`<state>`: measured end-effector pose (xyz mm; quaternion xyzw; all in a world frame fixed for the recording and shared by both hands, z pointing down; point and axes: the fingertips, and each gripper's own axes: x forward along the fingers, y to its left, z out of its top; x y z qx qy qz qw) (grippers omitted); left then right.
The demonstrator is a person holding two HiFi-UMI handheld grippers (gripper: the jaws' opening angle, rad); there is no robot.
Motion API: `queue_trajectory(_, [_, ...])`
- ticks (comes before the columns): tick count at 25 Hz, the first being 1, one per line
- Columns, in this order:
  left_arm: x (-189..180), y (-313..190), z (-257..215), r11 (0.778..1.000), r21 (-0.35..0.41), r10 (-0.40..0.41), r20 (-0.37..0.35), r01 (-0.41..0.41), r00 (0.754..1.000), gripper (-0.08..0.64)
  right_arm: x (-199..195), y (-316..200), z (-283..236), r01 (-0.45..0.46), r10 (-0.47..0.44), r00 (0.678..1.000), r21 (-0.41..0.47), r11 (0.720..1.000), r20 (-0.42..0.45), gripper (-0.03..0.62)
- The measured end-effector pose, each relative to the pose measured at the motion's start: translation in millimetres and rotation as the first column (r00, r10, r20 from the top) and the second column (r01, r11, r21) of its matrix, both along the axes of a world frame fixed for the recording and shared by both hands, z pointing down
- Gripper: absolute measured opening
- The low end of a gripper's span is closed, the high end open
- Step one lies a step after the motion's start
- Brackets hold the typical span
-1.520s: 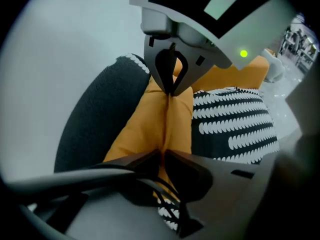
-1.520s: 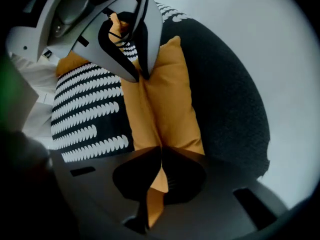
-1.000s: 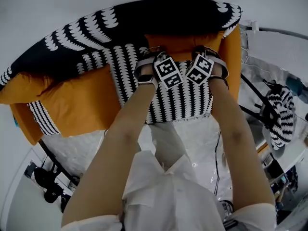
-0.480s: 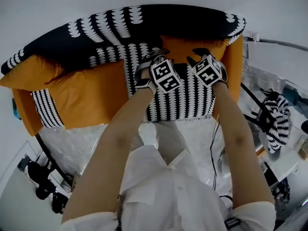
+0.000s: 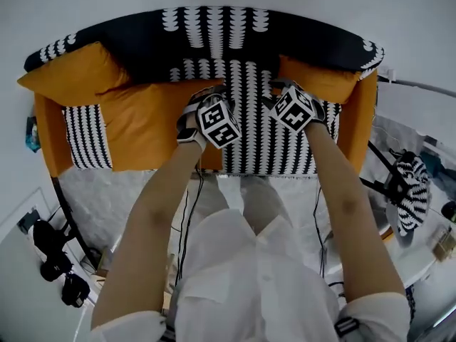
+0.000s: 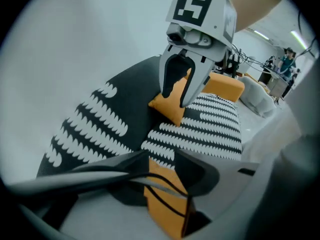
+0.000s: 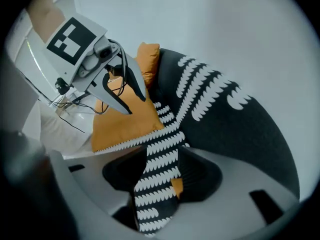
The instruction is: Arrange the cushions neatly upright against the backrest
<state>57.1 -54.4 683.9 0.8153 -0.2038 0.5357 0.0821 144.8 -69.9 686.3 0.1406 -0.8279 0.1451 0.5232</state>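
Our left claw (image 6: 162, 166) and right claw (image 7: 160, 171) have just been opening. Both are open and hold nothing above the sofa (image 5: 43, 141). The black-and-white cushion (image 5: 249, 130) sits in the middle, by the backrest (image 5: 142, 38). Orange cushions (image 5: 139, 123) sit on both sides of it.

Right gripper (image 5: 283, 92) hides part of the orange cushion (image 5: 324, 83).

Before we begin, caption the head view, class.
Left gripper and right gripper, jaws just opened, holding nothing, above the patterned cushion between orange cushions.
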Motion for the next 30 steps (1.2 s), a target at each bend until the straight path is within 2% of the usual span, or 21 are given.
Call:
queue_trajectory(8, [-177.7, 36.5, 17.8, 0.998, -0.065, 0.021, 0.146, -0.012, 0.989, 0.207, -130.4, 18.6, 20.8, 0.141, -0.14, 0.99, -0.057, 0.988, 0.018, 0.227])
queue_trajectory(12, [-256.8, 42.9, 30.2, 0.994, -0.091, 0.081, 0.25, -0.06, 0.965, 0.216, -179.4, 27.7, 43.0, 0.191, -0.19, 0.982, -0.103, 0.976, 0.02, 0.238])
queue_trajectory(17, [-332.5, 25.3, 45.8, 0.989, -0.117, 0.119, 0.324, -0.085, 0.938, 0.273, -222.5, 28.0, 75.3, 0.248, -0.251, 0.968, -0.159, 0.956, -0.001, 0.284])
queue_trajectory(20, [-362.4, 13.3, 58.0, 0.982, -0.154, 0.156, 0.366, -0.105, 0.918, 0.308, -234.2, 21.6, 94.0, 0.261, -0.268, 0.963, -0.191, 0.946, -0.015, 0.293])
queue_trajectory(22, [-372.0, 8.3, 67.7, 0.975, -0.191, 0.179, 0.367, -0.115, 0.913, 0.316, -238.6, 18.6, 104.1, 0.256, -0.266, 0.964, -0.225, 0.94, -0.016, 0.293])
queue_trajectory(26, [-376.7, 12.8, 91.8, 0.951, -0.27, 0.238, 0.323, -0.151, 0.916, 0.318, -247.5, 25.7, 124.8, 0.284, -0.305, 0.952, -0.296, 0.912, -0.028, 0.301])
queue_trajectory(30, [-374.7, 21.8, 114.7, 0.921, -0.319, 0.328, 0.326, -0.223, 0.887, 0.318, -250.4, 33.9, 141.3, 0.302, -0.33, 0.943, -0.335, 0.892, -0.029, 0.304])
